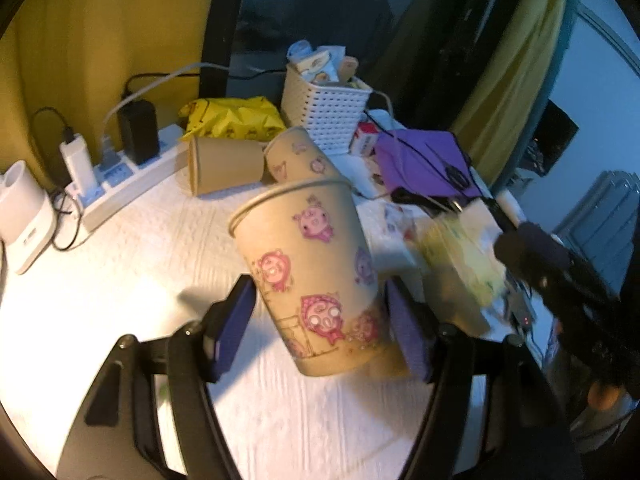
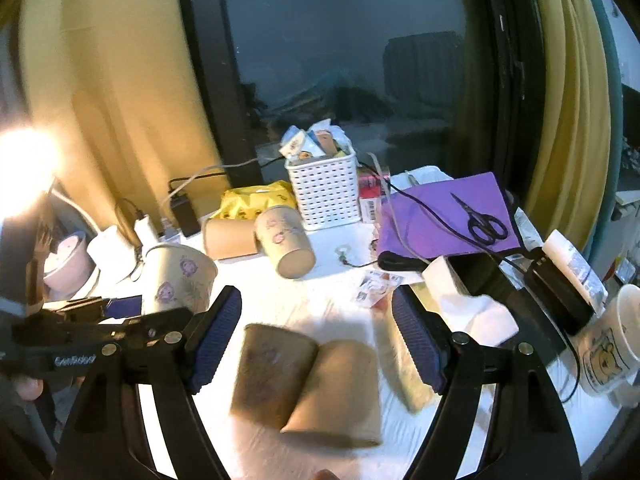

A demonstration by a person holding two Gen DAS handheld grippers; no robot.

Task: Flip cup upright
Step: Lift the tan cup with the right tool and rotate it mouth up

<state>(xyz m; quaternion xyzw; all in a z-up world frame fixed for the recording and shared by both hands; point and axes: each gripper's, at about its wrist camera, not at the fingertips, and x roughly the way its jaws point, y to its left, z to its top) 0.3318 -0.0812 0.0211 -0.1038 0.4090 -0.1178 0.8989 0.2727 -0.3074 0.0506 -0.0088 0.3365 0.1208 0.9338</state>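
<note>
In the left wrist view a brown paper cup with pink cartoon pigs point(image 1: 308, 276) stands nearly upright, mouth up, tilted a little left. It sits between the fingers of my left gripper point(image 1: 320, 328); the right pad point(image 1: 408, 332) touches it and the left pad point(image 1: 234, 328) stands slightly apart. Two more cups point(image 1: 224, 164) point(image 1: 300, 158) lie on their sides behind it. In the right wrist view my right gripper point(image 2: 318, 340) is open above two cups point(image 2: 272, 376) point(image 2: 340, 392) lying on their sides. The left gripper's cup point(image 2: 180, 280) shows at the left.
A white power strip with chargers point(image 1: 120, 176), a yellow bag point(image 1: 236, 118) and a white perforated basket point(image 1: 324, 108) stand at the back. A purple folder point(image 2: 444, 212) with black scissors point(image 2: 480, 220), a black box point(image 2: 556, 292) and a white mug point(image 2: 612, 340) are on the right.
</note>
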